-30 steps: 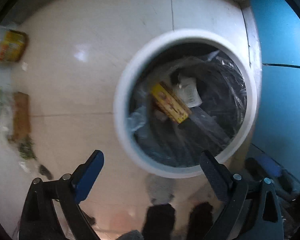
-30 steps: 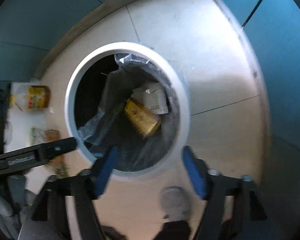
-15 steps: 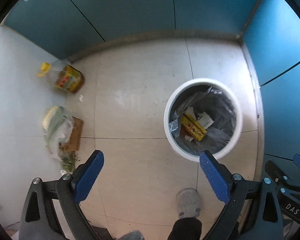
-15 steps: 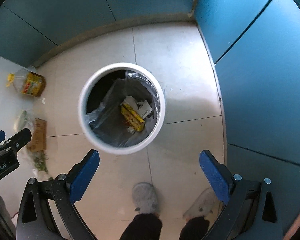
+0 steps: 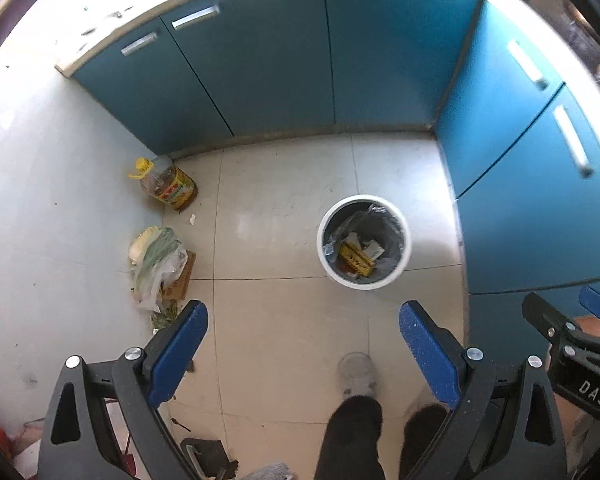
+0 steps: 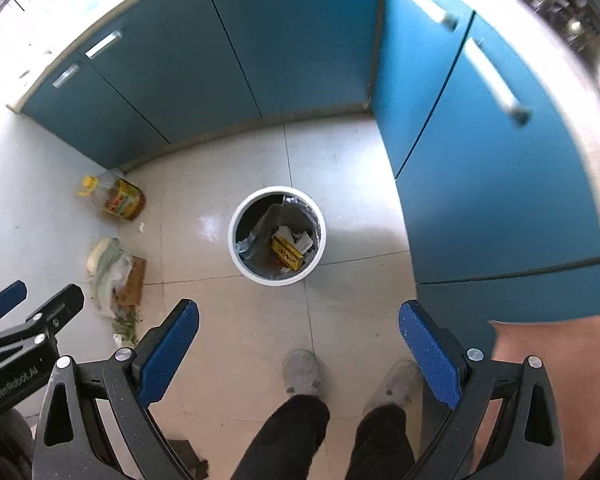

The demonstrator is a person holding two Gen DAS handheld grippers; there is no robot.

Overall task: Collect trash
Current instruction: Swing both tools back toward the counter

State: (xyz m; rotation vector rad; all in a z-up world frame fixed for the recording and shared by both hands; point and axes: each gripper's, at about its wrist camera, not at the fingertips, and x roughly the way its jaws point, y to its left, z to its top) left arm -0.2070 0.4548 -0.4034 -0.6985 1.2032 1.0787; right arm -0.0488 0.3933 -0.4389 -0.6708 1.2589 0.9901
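A white round trash bin (image 5: 405,256) (image 6: 236,256) with a dark liner stands on the tiled floor far below both grippers. Inside lie a yellow packet (image 5: 355,258) (image 6: 286,254) and white paper scraps. My left gripper (image 5: 303,354) is open and empty, high above the floor. My right gripper (image 6: 299,354) is open and empty, also high up. A small white scrap (image 5: 192,219) lies on the floor near the oil bottle.
An oil bottle (image 5: 168,184) (image 6: 118,198) stands by the left wall. A plastic bag of greens on a cardboard box (image 5: 160,268) (image 6: 116,272) lies beside it. Blue cabinets (image 5: 284,60) line the back and right. The person's feet (image 6: 304,372) stand below.
Both grippers have risen far up from just above the bin. The bin now looks small and the cabinets and counter have come into view. Both stay open.
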